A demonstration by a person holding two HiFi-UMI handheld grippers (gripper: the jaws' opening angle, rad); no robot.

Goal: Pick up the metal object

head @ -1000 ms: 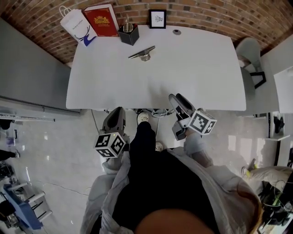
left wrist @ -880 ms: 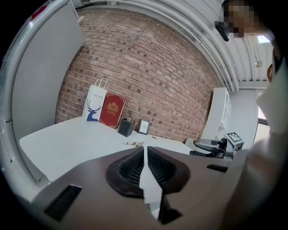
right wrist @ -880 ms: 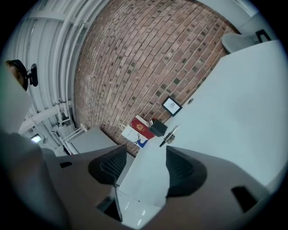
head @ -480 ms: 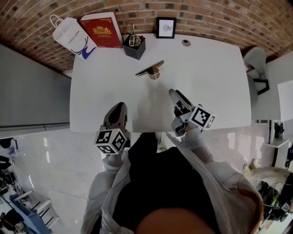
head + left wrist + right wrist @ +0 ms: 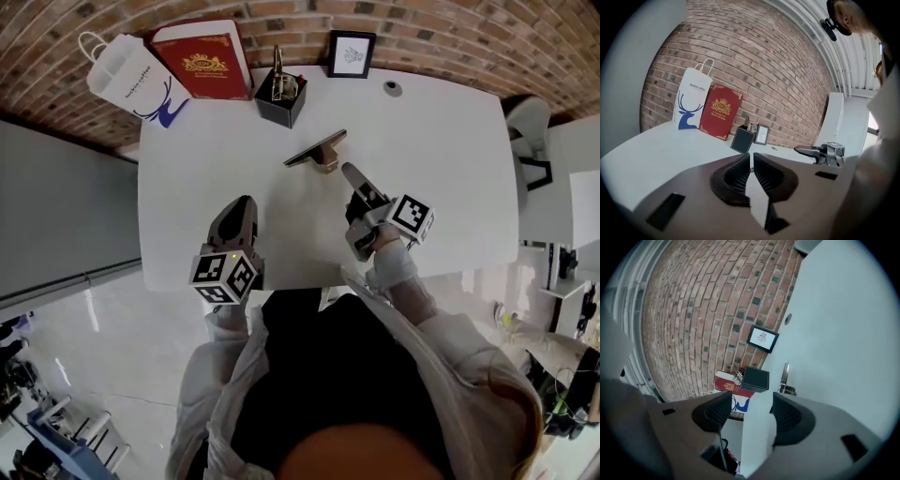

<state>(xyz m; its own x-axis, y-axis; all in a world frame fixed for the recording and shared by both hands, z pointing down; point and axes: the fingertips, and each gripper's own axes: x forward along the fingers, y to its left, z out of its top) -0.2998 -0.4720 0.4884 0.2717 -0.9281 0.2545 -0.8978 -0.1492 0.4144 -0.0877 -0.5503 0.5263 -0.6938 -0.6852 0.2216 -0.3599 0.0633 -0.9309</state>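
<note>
The metal object (image 5: 317,153), a flat silver bar on a small round base, stands on the white table (image 5: 441,150) near its far middle. In the right gripper view the metal object (image 5: 786,378) shows just beyond the jaws. My right gripper (image 5: 350,172) hovers a little short of it and to its right, open, with nothing between the jaws; the same gripper (image 5: 751,404) frames bare tabletop. My left gripper (image 5: 241,206) sits over the table's near left part, well short of the object. In its own view the left gripper (image 5: 751,160) is shut and holds nothing.
Along the brick wall stand a white paper bag (image 5: 131,77), a red book (image 5: 204,59), a black pen holder (image 5: 281,94) and a small picture frame (image 5: 352,54). A round grommet (image 5: 392,88) sits in the table. A chair (image 5: 525,127) stands at the right.
The person has stepped up to the table. Both grippers have moved from beyond its near edge to over its top, the right one close to the metal object.
</note>
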